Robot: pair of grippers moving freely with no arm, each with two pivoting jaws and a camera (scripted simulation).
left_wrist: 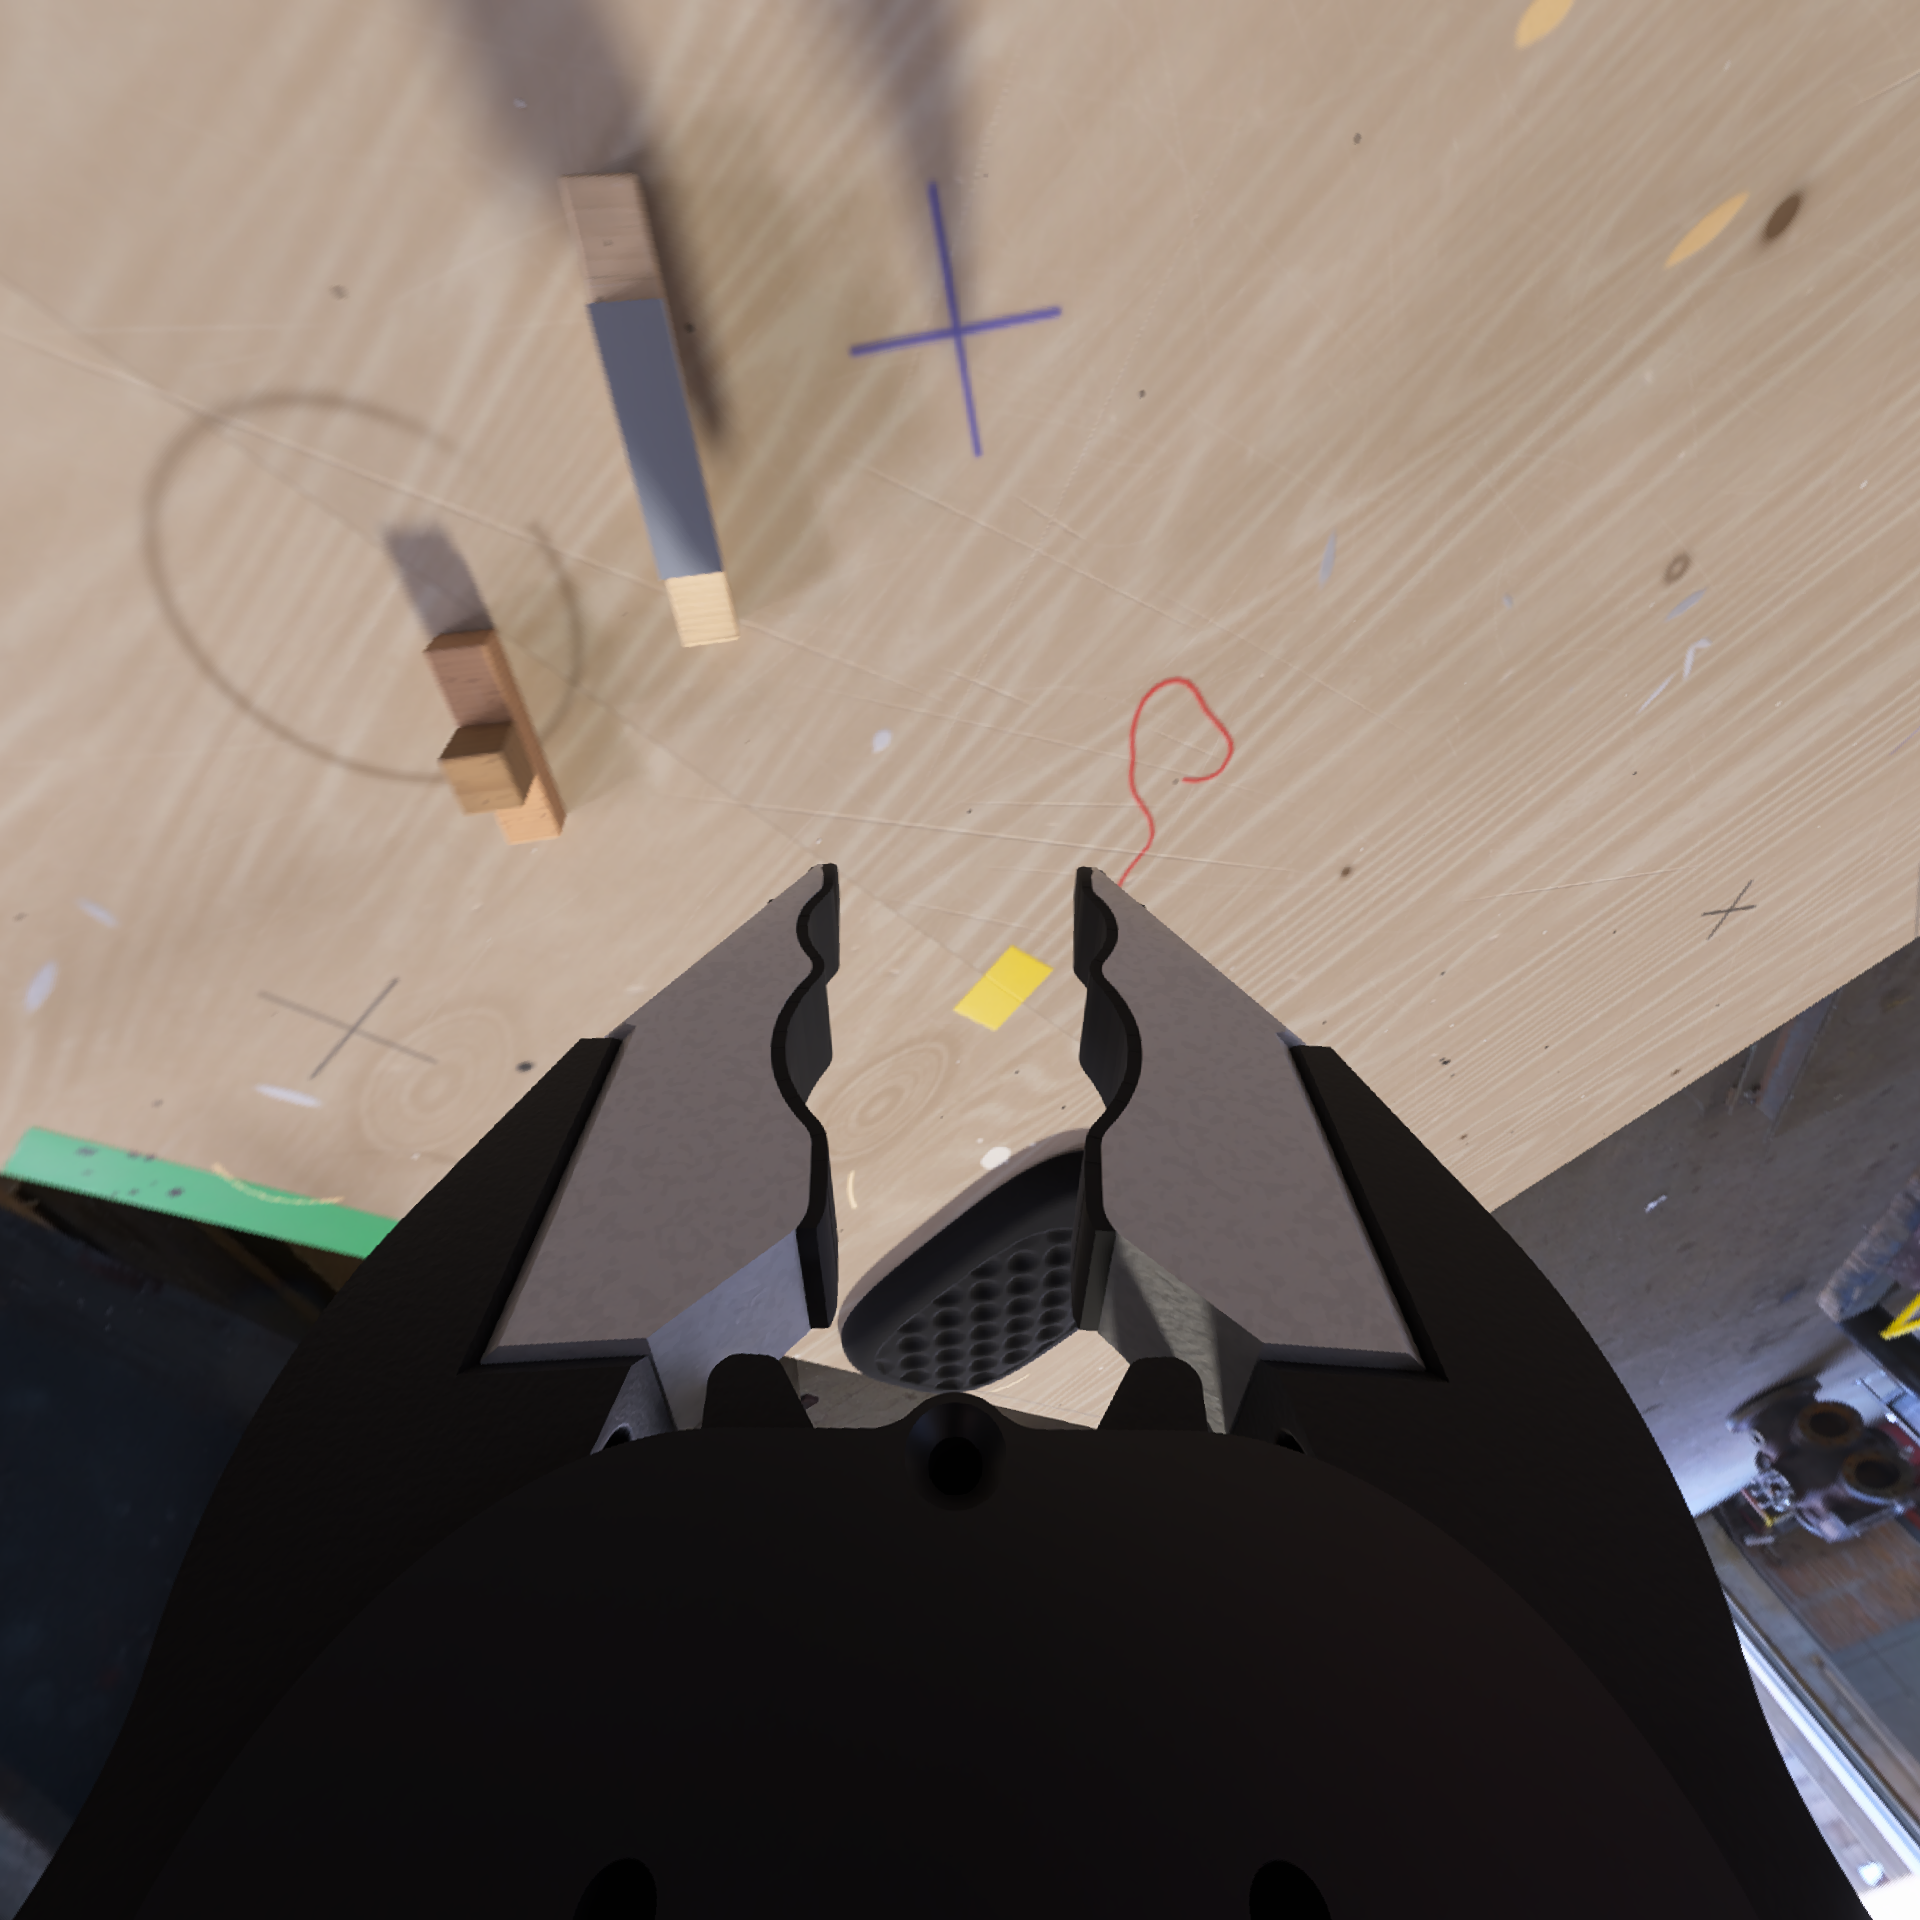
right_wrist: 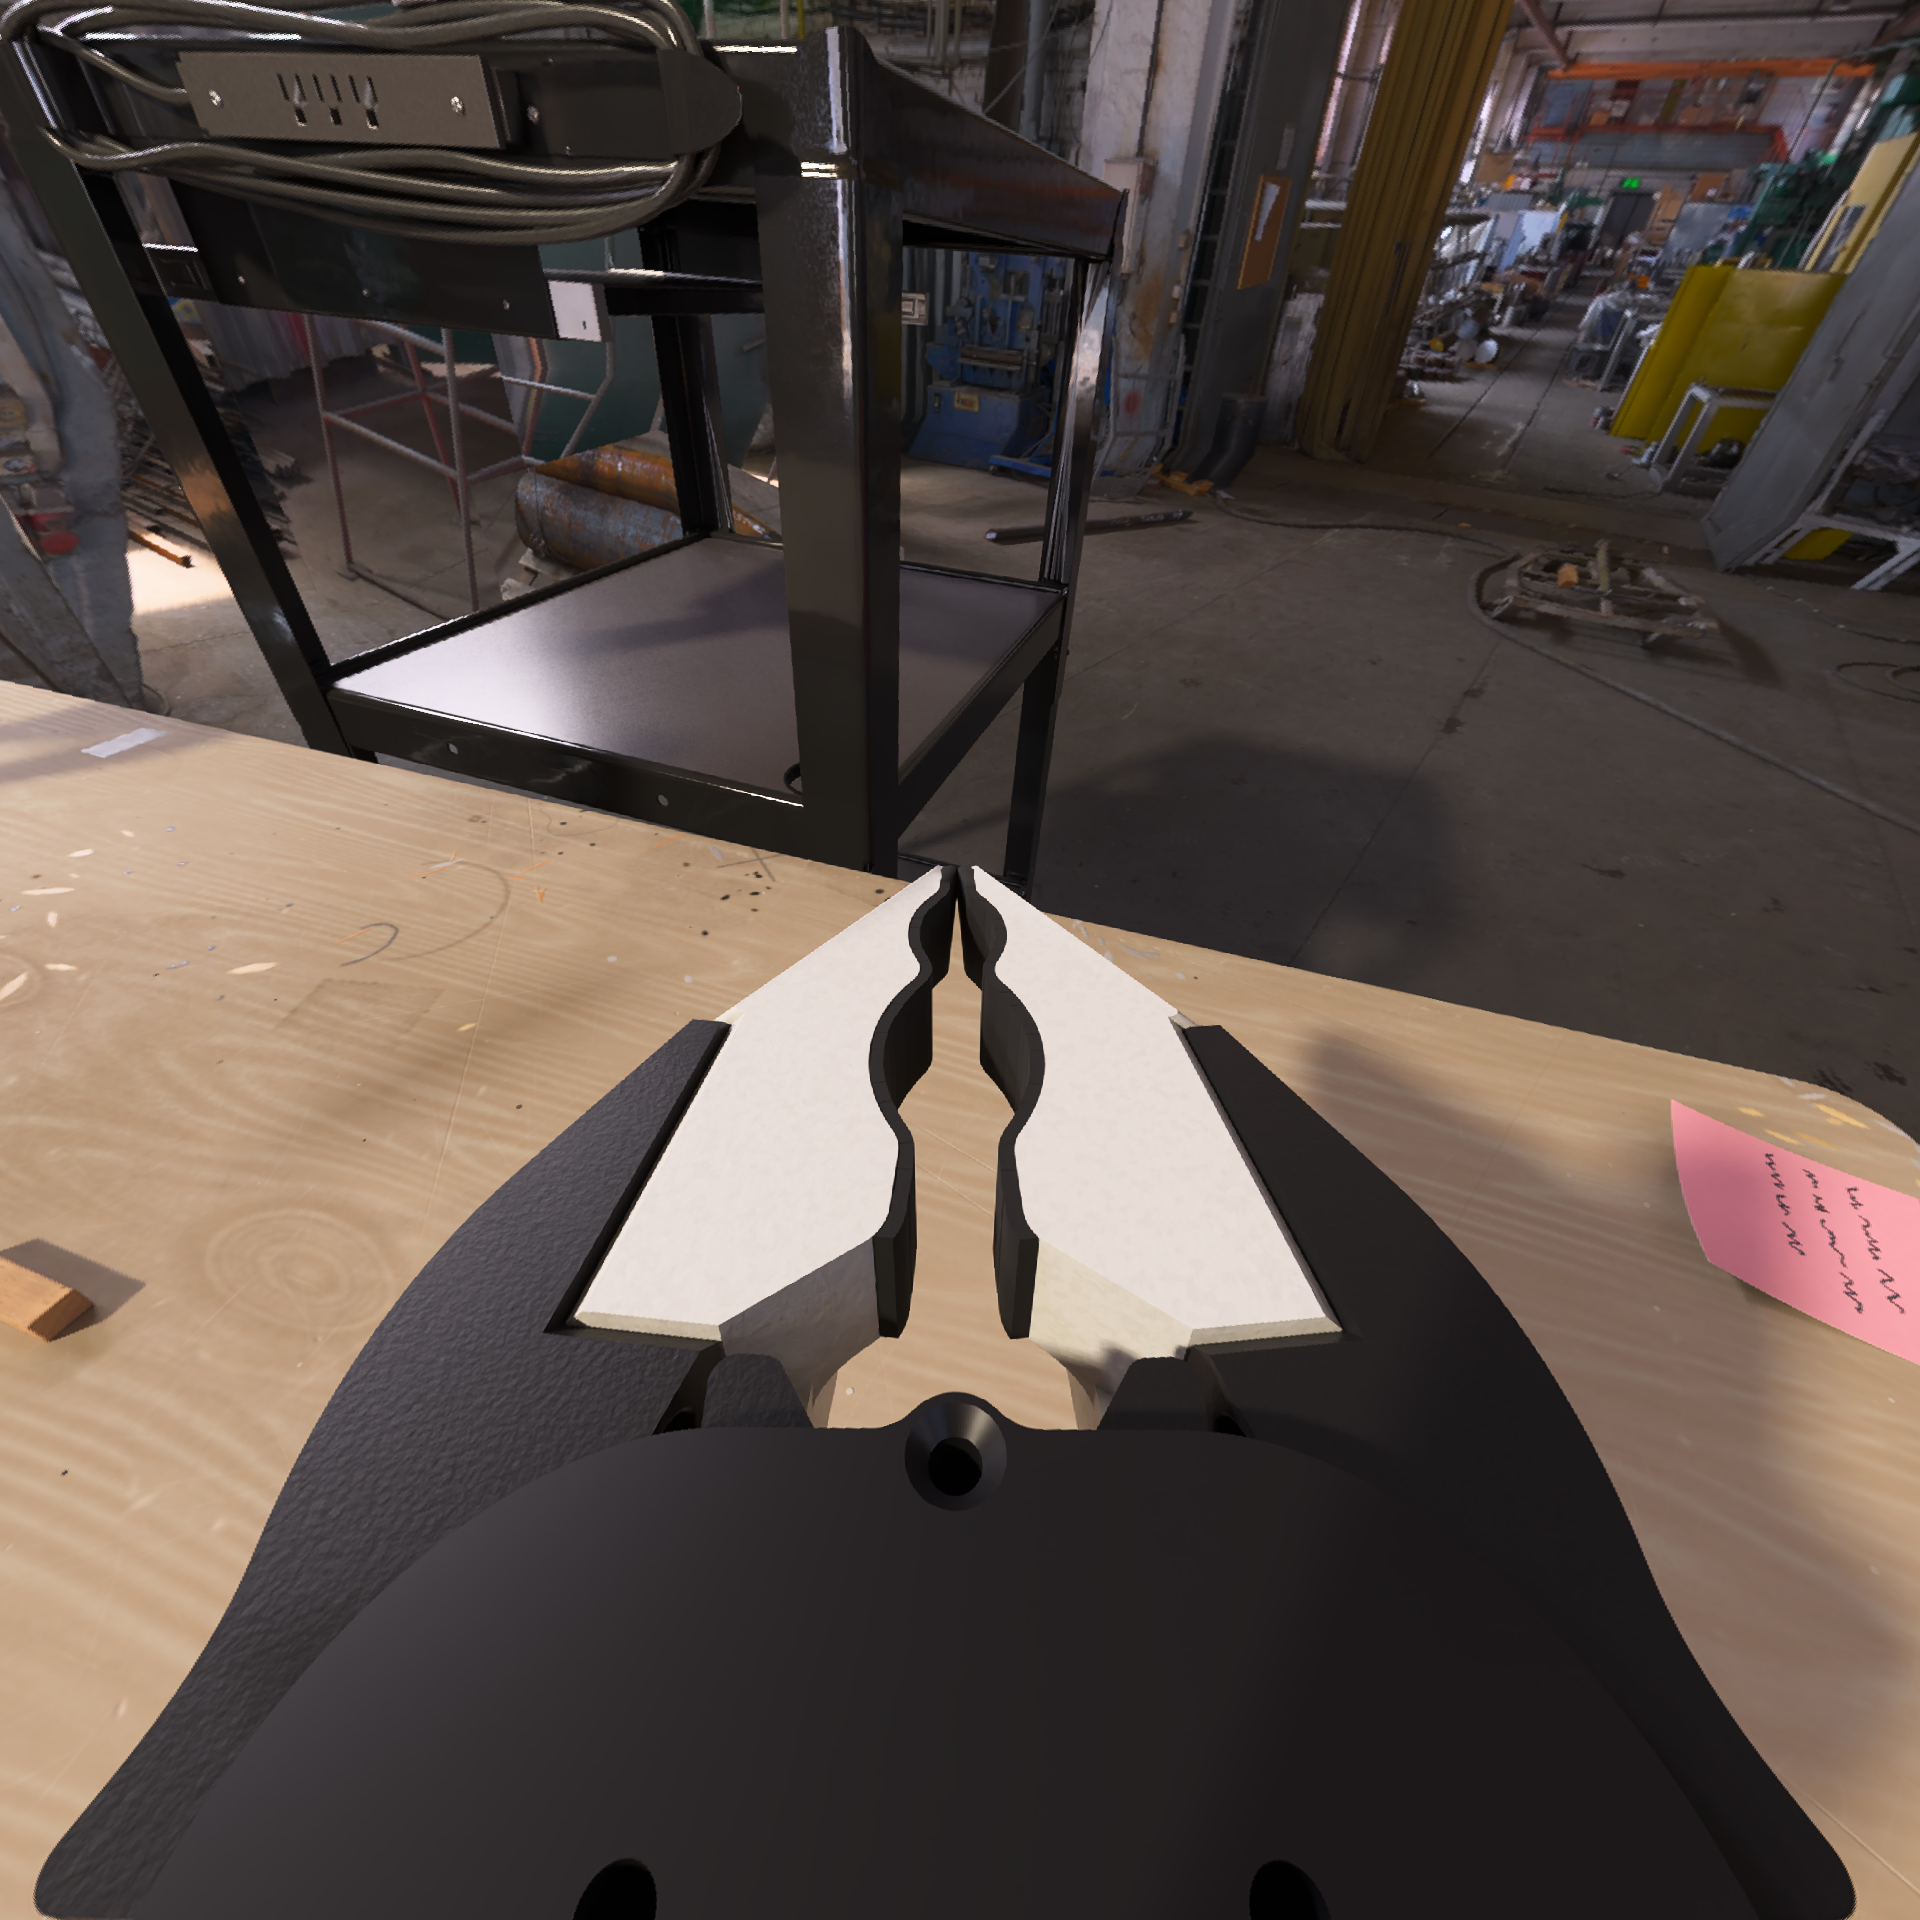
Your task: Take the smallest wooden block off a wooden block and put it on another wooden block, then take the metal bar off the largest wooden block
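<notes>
In the left wrist view a long pale wooden block (left_wrist: pixel 608 234) lies on the table with a grey metal bar (left_wrist: pixel 655 436) resting along its top. To its lower left a small brown wooden block (left_wrist: pixel 480 769) sits on a medium wooden block (left_wrist: pixel 499 691). My left gripper (left_wrist: pixel 956 883) is open and empty, above the table and to the right of both stacks. My right gripper (right_wrist: pixel 956 878) is shut and empty, above the table near its far edge. A wooden block end (right_wrist: pixel 36 1294) shows at the left edge of the right wrist view.
A black perforated object (left_wrist: pixel 966 1309) lies under the left gripper. A yellow tag (left_wrist: pixel 1003 987), a blue cross (left_wrist: pixel 956 327) and a green patch (left_wrist: pixel 156 1184) mark the table. A pink note (right_wrist: pixel 1808 1226) lies right. A black metal cart (right_wrist: pixel 727 436) stands beyond the table edge.
</notes>
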